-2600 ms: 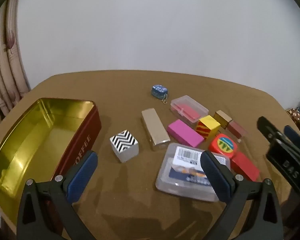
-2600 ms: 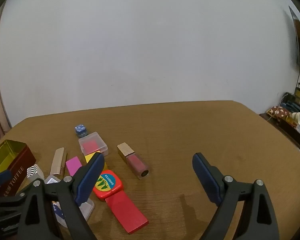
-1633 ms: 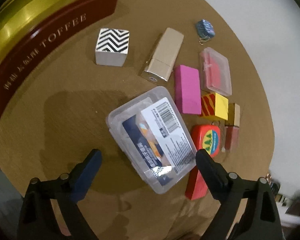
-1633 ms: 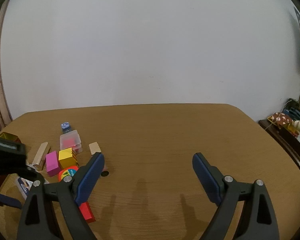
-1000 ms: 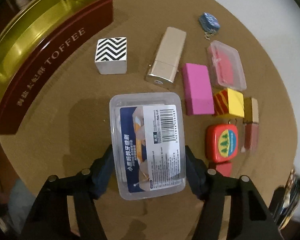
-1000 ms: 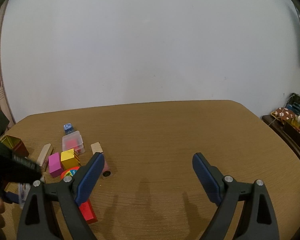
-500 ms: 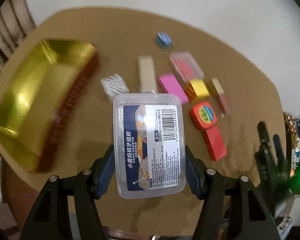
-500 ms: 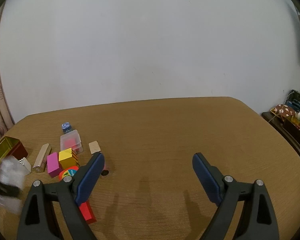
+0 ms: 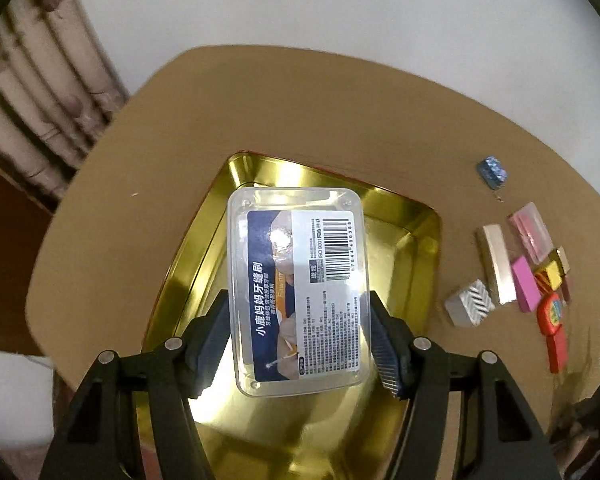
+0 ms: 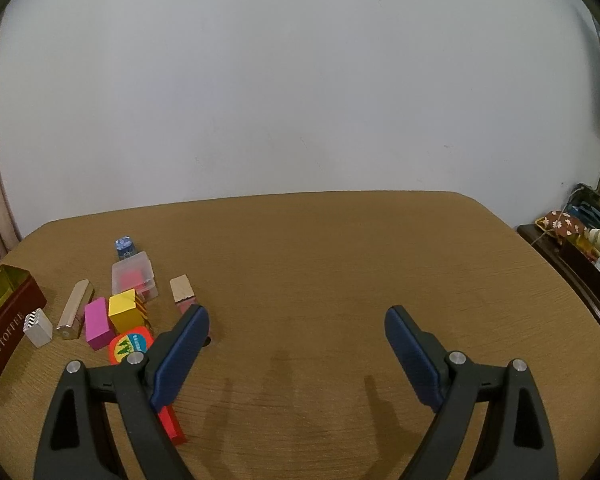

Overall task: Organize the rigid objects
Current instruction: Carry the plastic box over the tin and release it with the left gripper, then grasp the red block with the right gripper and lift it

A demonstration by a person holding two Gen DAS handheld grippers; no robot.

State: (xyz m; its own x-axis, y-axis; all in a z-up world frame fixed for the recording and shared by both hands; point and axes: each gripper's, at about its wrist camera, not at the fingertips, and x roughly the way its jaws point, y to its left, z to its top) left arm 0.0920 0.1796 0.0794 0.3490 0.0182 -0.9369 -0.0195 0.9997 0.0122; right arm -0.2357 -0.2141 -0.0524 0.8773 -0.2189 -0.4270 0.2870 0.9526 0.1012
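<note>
While my left hand-held gripper (image 9: 300,336) clamps the clear plastic case (image 9: 298,288), it now hangs over the toffee tin (image 9: 416,240).
Lifted off the surface (image 10: 340,248); release comes next; my right hand-held gripper (image 10: 296,344) gapes wide, empty.

Clear labelled plastic box (image 9: 300,292) is clamped flat between the left gripper (image 9: 300,338) fingers, suspended above the open gold-lined tin (image 9: 416,248) near the tabletop's left edge.

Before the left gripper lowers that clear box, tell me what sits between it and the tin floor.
Nothing visible does. The left gripper holds the clear plastic box over the open toffee tin, and every part of the gold floor in view is bare. The box hides the patch directly beneath it, so that part is unconfirmed.
</note>
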